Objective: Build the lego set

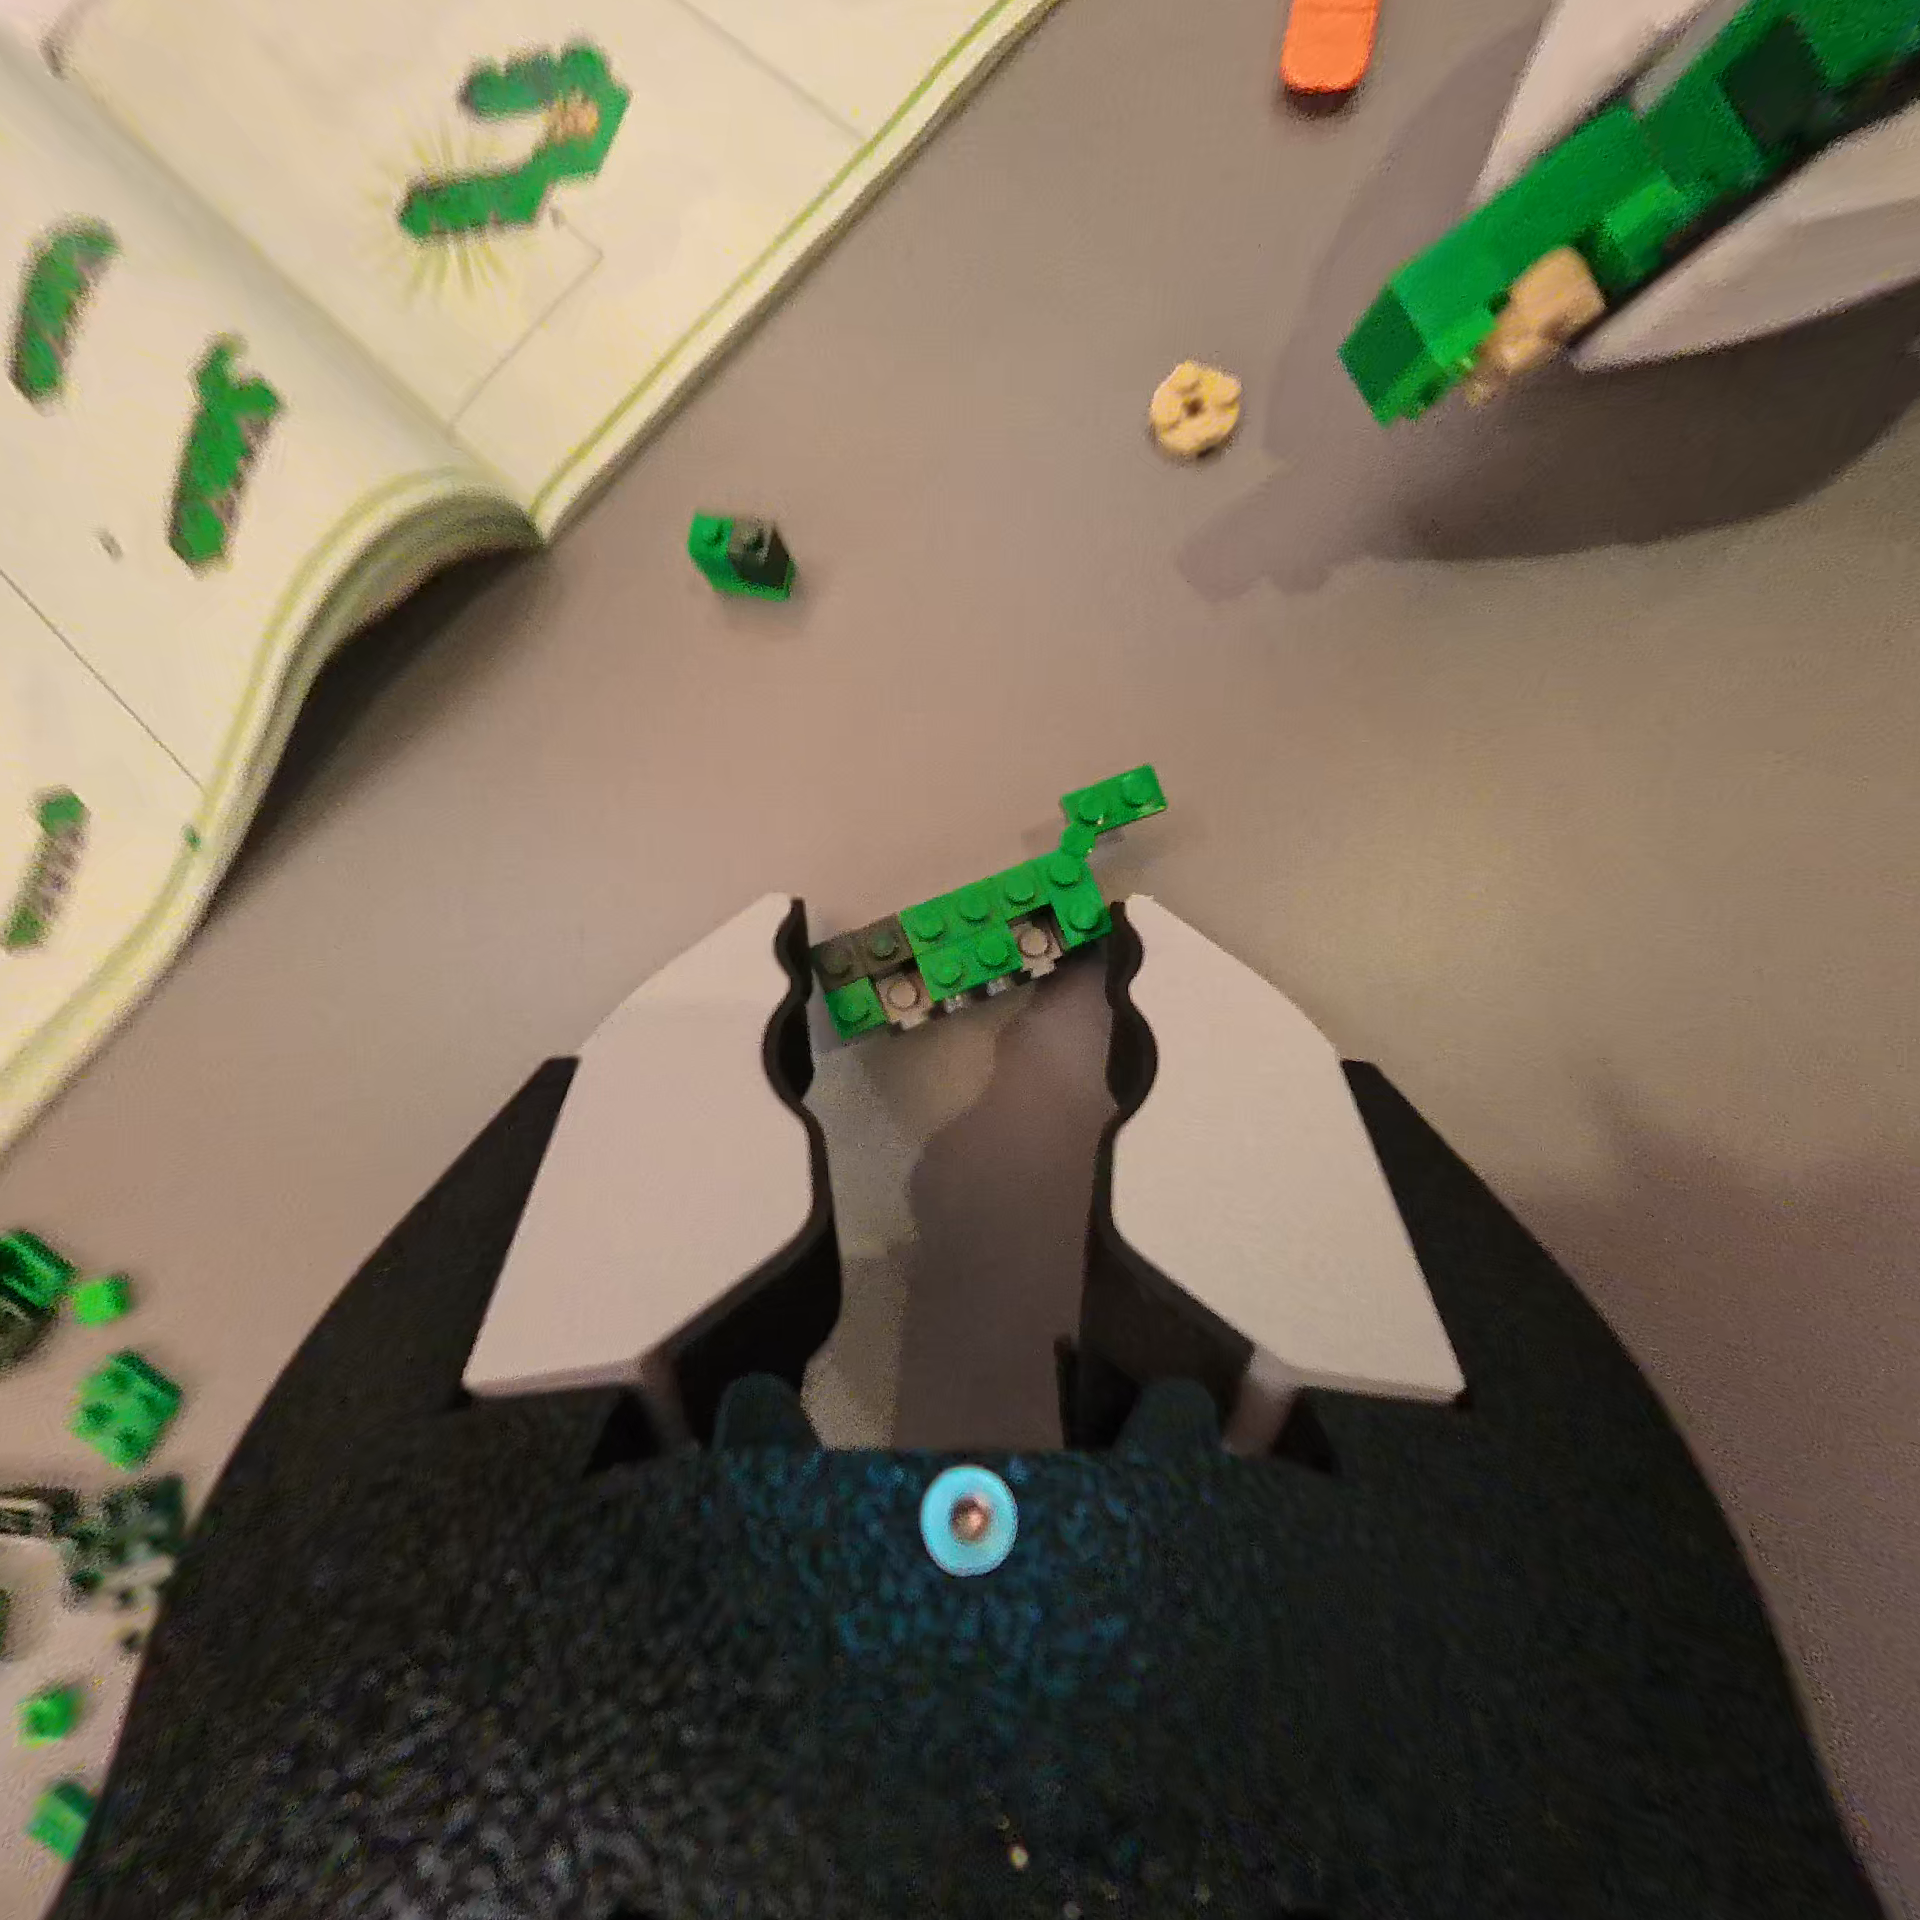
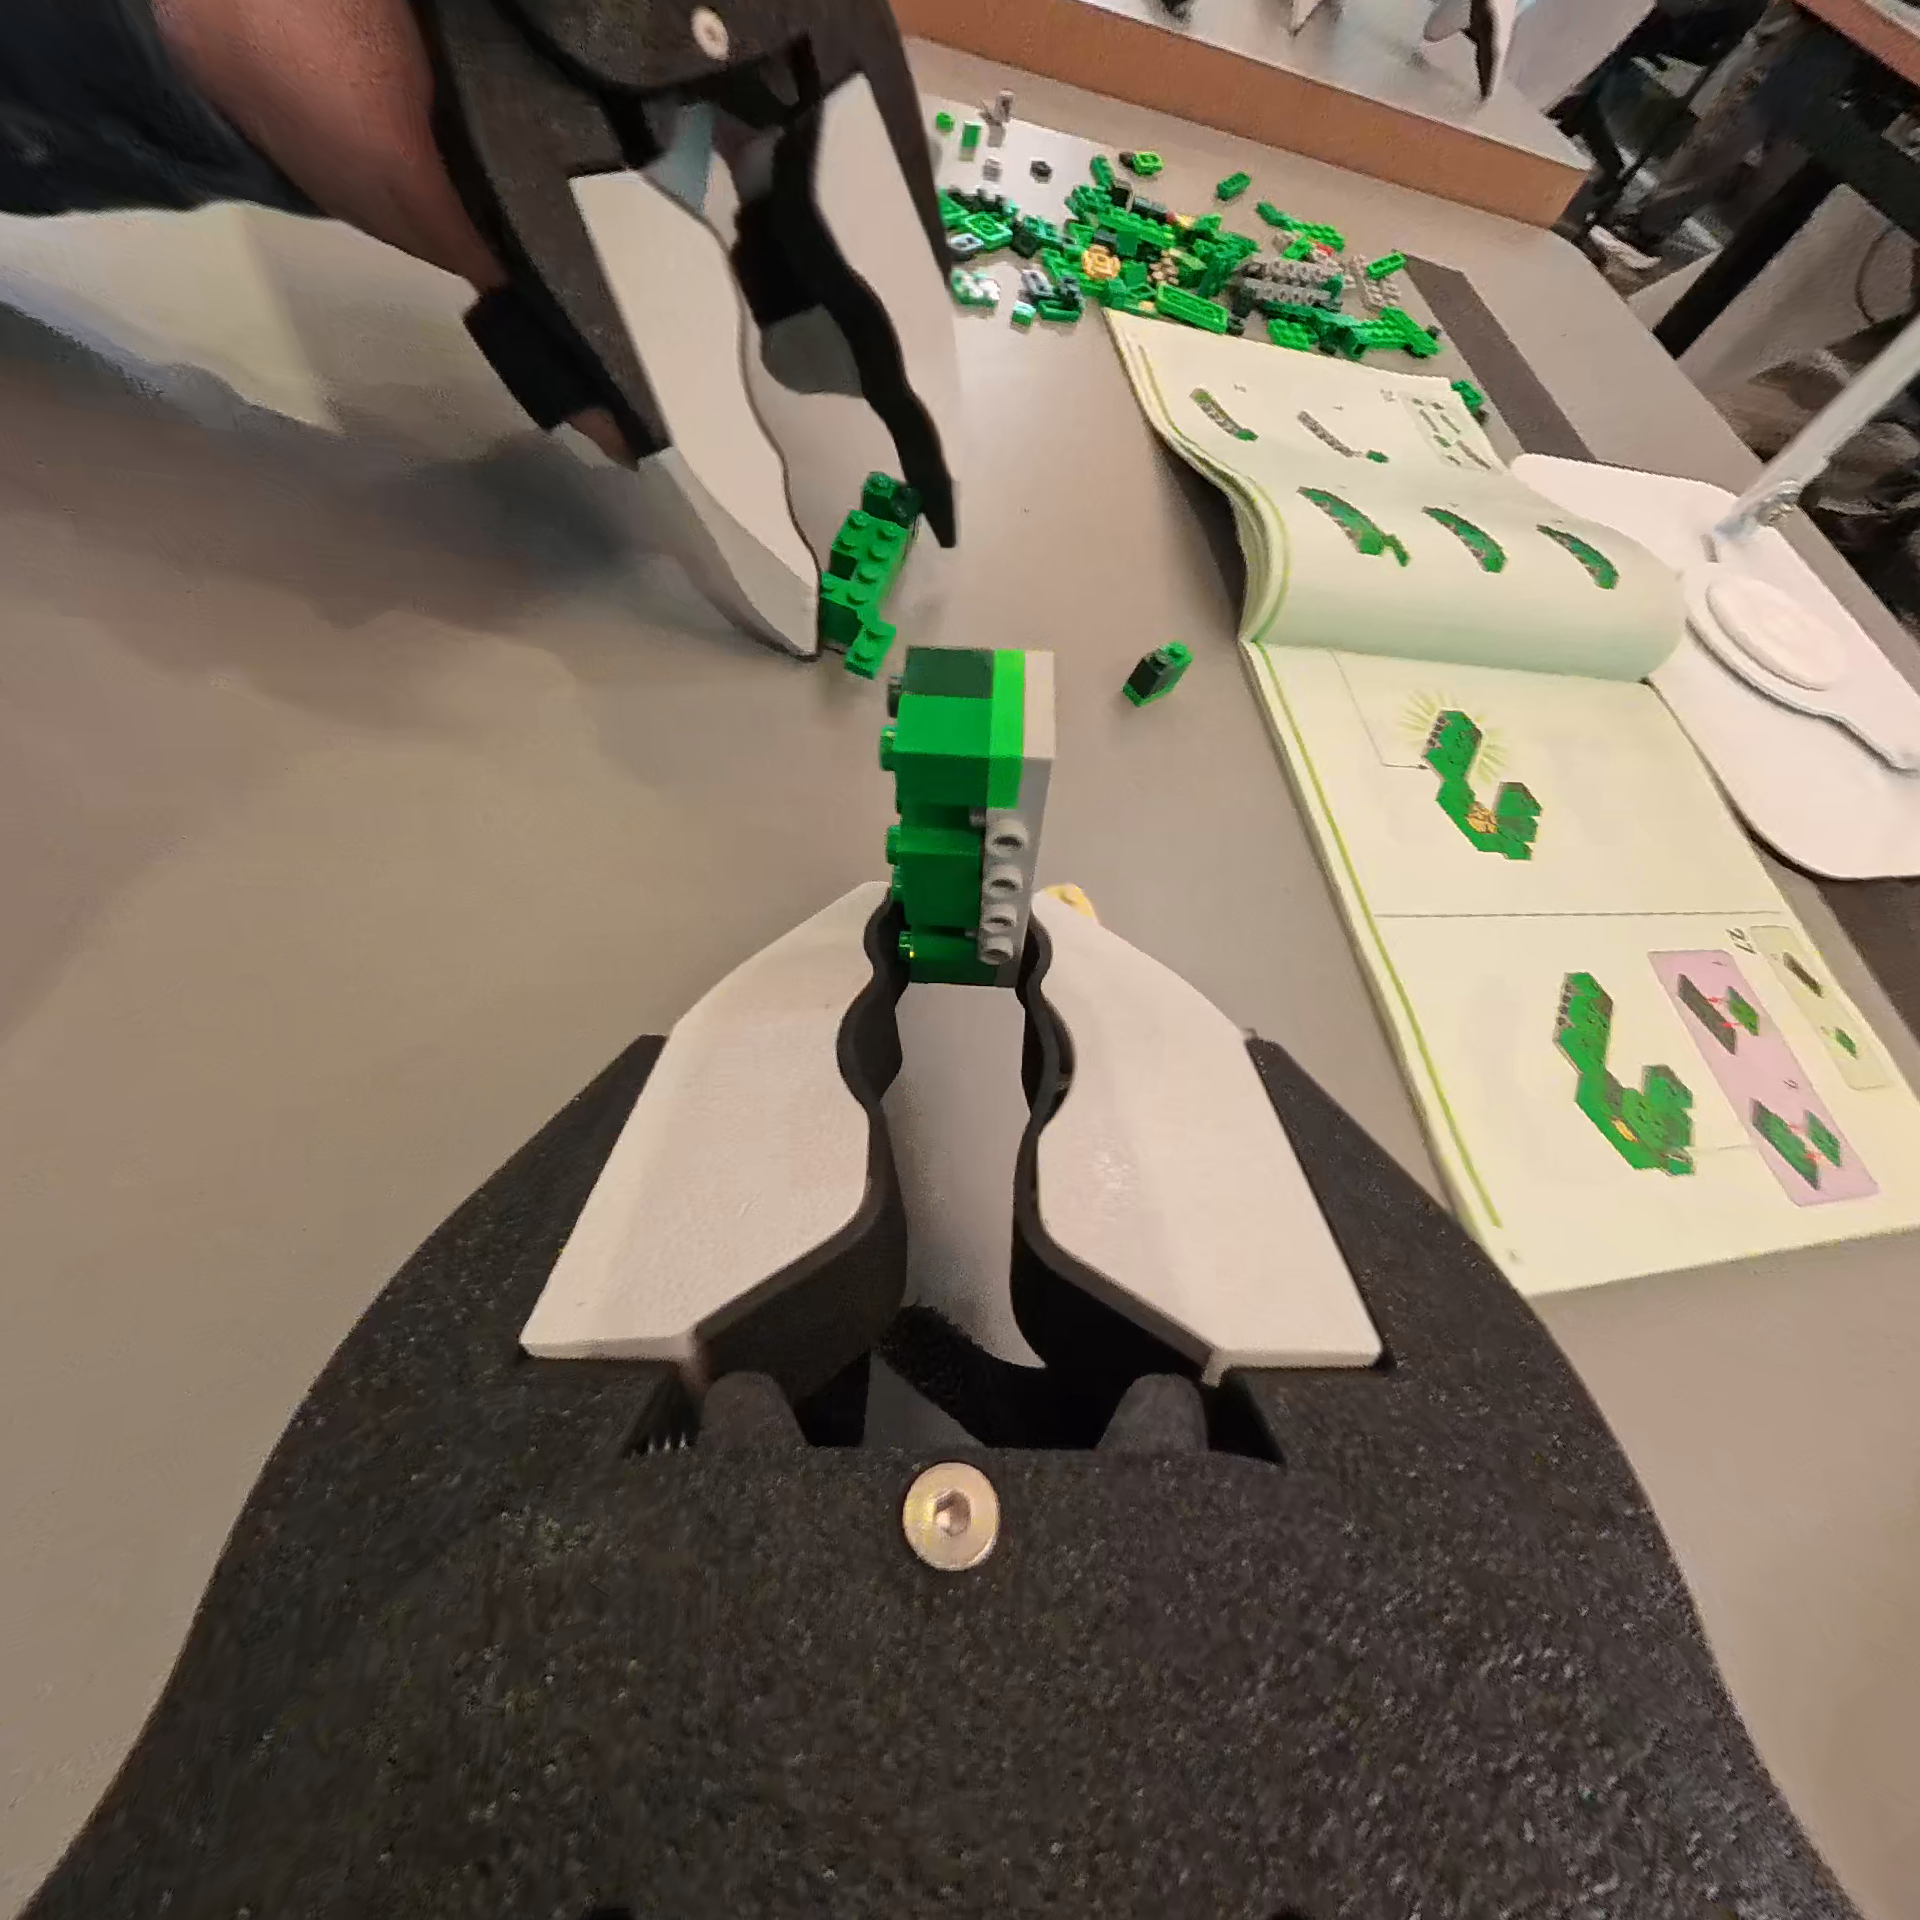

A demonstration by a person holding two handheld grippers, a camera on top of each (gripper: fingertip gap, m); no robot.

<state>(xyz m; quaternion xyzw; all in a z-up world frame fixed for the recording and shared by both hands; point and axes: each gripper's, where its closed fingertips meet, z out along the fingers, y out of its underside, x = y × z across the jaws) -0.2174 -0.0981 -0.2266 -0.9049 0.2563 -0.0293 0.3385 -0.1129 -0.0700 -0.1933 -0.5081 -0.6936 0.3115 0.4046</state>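
A flat green and grey lego piece (image 1: 982, 930) lies on the grey table between the tips of my left gripper (image 1: 956, 925), whose jaws stand open on either side of it; whether they touch it I cannot tell. The same piece (image 2: 868, 577) and the left gripper (image 2: 878, 592) show in the right wrist view. My right gripper (image 2: 956, 935) is shut on a taller green and grey lego block assembly (image 2: 966, 800), held above the table. It also shows at the upper right of the left wrist view (image 1: 1558, 239), with a tan round piece on it.
An open instruction booklet (image 2: 1507, 831) lies to the right, also in the left wrist view (image 1: 312, 312). A pile of loose green bricks (image 2: 1174, 260) lies behind it. A small green and dark brick (image 1: 743, 556), a tan round piece (image 1: 1195, 407) and an orange object (image 1: 1330, 47) lie on the table.
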